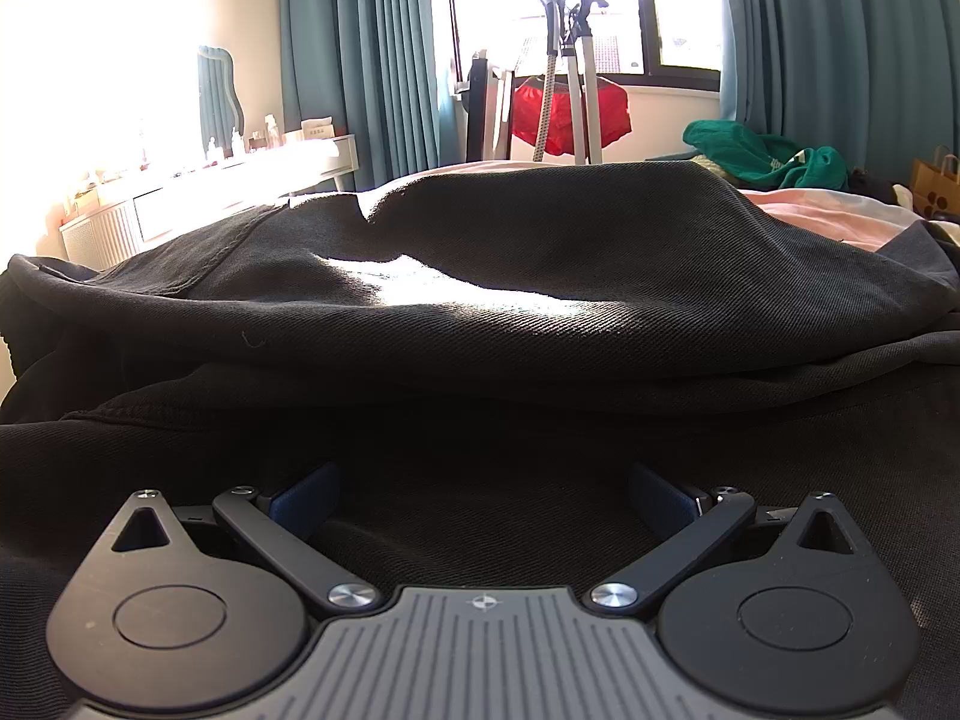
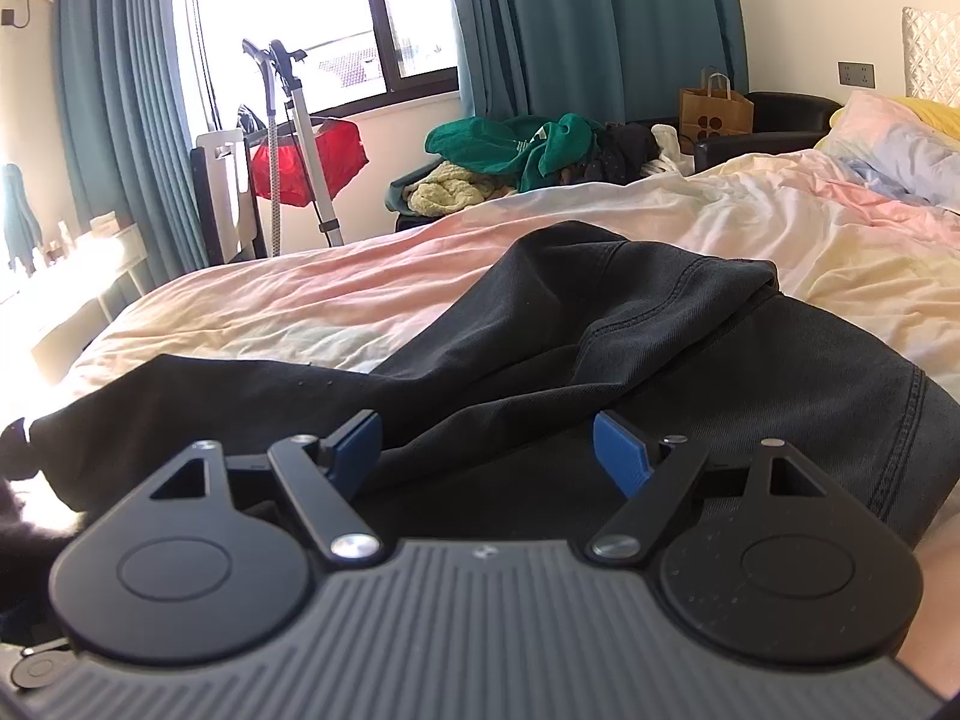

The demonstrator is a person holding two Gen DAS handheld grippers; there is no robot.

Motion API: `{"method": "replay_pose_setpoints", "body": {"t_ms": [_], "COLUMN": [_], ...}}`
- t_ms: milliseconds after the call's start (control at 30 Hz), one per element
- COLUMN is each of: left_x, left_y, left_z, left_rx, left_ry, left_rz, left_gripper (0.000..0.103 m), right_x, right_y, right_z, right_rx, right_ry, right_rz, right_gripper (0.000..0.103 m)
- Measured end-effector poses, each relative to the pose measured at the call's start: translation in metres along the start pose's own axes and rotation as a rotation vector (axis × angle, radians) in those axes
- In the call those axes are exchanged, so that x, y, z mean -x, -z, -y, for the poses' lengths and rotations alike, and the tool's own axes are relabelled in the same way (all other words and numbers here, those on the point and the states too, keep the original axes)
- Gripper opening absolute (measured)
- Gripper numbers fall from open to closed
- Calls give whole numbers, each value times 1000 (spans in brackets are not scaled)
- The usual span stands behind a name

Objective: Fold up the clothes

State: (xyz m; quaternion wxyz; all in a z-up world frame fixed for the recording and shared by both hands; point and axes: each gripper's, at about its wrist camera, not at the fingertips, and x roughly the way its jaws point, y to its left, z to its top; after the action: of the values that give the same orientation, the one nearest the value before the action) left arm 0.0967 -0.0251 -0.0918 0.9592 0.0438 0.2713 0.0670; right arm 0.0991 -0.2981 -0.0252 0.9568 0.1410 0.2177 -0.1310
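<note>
In the left wrist view, the left tongs (image 1: 483,495) stand wide apart and empty, low over the black garment (image 1: 480,324); they should pinch one hem layer only. In the right wrist view, the right tongs (image 2: 487,450) gape equally, holding nothing, above the same garment (image 2: 690,348) spread on the pastel-sheeted bed (image 2: 780,228), with teal curtains (image 2: 588,24) behind.
</note>
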Motion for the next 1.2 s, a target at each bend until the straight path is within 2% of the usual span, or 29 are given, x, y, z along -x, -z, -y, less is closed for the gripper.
{"method": "replay_pose_setpoints", "body": {"t_ms": [100, 300, 400, 600, 733, 833, 933, 1067, 1200], "left_x": [0, 1, 0, 1, 0, 0, 4, 26, 68], "left_y": [0, 1, 1, 2, 2, 2, -2, -21, -50], "left_z": [0, 0, 0, 8, 5, 2, 1, -10, -52], "left_rx": [0, 0, 0, -39, -18, -2, -38, -148, -56], "left_ry": [0, 0, 0, -36, -19, -6, 14, 117, 206], "left_rz": [0, 0, 0, 10, 11, 6, -27, -98, -55], "left_gripper": [103, 103, 103, 103, 103, 103, 103, 103, 103], "right_x": [0, 4, -2, -20, -42, -50, -52, -55, -49], "right_y": [-9, -30, -32, -26, -24, -24, -25, -23, -22], "right_z": [18, 74, 87, 110, 127, 126, 119, 108, 102], "right_rx": [-93, -381, -442, -603, -732, -731, -692, -629, -600], "right_ry": [-14, -49, -62, -145, -181, -167, -167, -155, -139], "right_rz": [-8, 0, -9, -56, -84, -83, -83, -93, -88], "right_gripper": [80, 81, 81, 78, 75, 74, 74, 74, 74]}}
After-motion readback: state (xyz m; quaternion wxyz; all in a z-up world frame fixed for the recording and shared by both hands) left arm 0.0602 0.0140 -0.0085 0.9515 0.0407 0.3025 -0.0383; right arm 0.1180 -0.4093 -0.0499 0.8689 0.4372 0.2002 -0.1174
